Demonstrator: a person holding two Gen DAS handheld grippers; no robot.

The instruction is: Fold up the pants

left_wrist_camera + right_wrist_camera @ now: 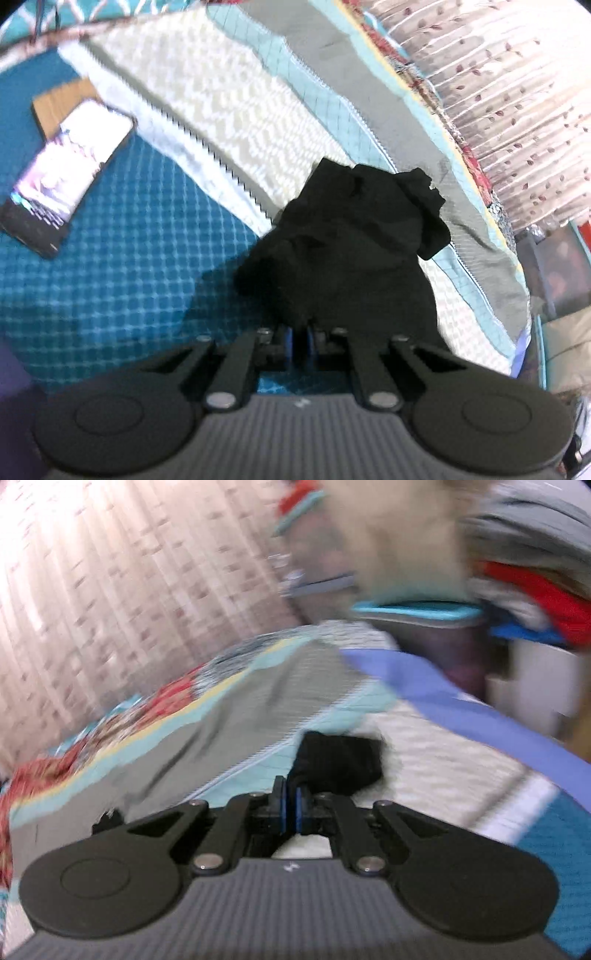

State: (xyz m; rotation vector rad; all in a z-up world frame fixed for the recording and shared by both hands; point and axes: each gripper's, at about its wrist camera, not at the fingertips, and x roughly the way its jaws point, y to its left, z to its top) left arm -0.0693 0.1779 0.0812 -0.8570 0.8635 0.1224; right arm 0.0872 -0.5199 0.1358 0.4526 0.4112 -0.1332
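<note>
A: Where are the crumpled black fabric pants?
B: Bunched on the patchwork-quilted bed, near its curtain-side edge.
A: The claws?
B: Left claw and right claw each pinch the black cloth.

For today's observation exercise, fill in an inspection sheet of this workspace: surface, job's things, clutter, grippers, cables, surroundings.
Surface: patchwork bedspread in teal, white and grey panels.
Job's things: black pants, bunched and lifted, not yet folded flat.
Clutter: lit phone on the teal panel, overlapping a wooden board.
Grippers: left gripper shut on the pants; right gripper shut on another part of them.
Cables: nothing seen.
Surroundings: leaf-print curtain behind the bed; blurred stacked textiles at its end.
</note>
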